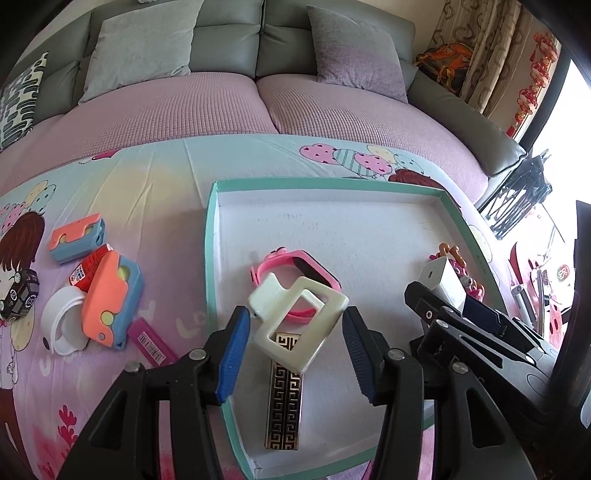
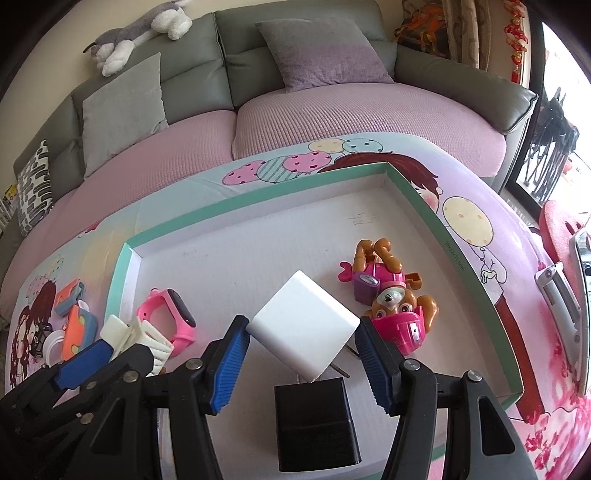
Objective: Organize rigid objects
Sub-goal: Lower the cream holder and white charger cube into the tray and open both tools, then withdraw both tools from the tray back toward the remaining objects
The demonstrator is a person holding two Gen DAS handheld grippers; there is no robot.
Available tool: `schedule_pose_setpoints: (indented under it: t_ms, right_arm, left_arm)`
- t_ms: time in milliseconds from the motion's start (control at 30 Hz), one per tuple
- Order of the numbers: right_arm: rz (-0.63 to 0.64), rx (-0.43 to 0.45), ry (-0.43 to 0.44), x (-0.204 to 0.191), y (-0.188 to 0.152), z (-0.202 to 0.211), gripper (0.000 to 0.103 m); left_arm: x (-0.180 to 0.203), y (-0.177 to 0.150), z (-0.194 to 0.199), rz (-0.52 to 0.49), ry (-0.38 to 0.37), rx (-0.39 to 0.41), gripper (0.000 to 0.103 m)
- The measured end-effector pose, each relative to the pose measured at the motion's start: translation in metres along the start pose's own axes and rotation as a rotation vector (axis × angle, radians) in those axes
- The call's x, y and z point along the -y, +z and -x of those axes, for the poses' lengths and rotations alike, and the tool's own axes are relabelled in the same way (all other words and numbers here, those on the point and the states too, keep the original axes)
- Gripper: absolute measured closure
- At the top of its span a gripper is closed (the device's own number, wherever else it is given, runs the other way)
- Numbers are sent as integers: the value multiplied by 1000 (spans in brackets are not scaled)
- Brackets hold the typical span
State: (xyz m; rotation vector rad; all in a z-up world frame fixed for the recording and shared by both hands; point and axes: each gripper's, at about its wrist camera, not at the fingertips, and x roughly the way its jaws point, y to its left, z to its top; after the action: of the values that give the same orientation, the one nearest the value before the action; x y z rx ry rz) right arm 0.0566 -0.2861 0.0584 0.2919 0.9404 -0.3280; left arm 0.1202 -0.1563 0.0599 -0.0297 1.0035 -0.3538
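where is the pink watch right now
The pink watch lies inside the tray toward its left wall, just beyond the white clip; the right wrist view shows it at lower left.

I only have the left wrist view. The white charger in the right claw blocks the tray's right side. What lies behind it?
Observer: A toy dog in pink gear lies in the tray, near its right wall.
Operator: Anything beneath the charger?
Observer: Yes, a black block sits on the tray floor just below the tilted white charger.
Operator: Anything on the sofa back?
Observer: A grey and white plush dog lies along the top of the sofa, at the left.
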Motion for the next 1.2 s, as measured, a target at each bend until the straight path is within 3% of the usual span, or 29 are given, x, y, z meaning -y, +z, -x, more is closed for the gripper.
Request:
schedule_pose_setpoints:
  t_ms: [200, 367, 500, 633, 767, 800, 833, 900, 933, 1200]
  right_arm:
    - [-1, 7, 2, -1, 1, 1, 40]
    - [-20, 66, 25, 2, 4, 12, 30]
    - [-22, 78, 35, 1, 6, 15, 30]
    - [-10, 92, 40, -3, 6, 17, 29]
    - [16, 109, 27, -7, 6, 17, 17]
    - [22, 114, 23, -9, 6, 18, 17]
    - [27, 120, 22, -10, 6, 18, 16]
    - [30, 127, 29, -12, 6, 19, 8]
    - [31, 130, 33, -12, 6, 20, 0]
    - [52, 128, 22, -20, 5, 17, 0]
  left_arm:
    - [-3, 2, 5, 15, -6, 7, 44]
    - [-8, 4, 16, 26, -4, 33, 43]
    - [-16, 7, 25, 50, 6, 61, 42]
    - [-26, 8, 33, 84, 30, 89, 36]
    - [-35, 8, 36, 112, 70, 111, 36]
    - [-38, 8, 37, 128, 87, 120, 33]
    - [-43, 9, 38, 147, 102, 127, 20]
    - [-54, 8, 40, 194, 134, 148, 7]
    - [-58, 7, 42, 209, 145, 153, 7]
    - [-84, 2, 44, 307, 223, 181, 4]
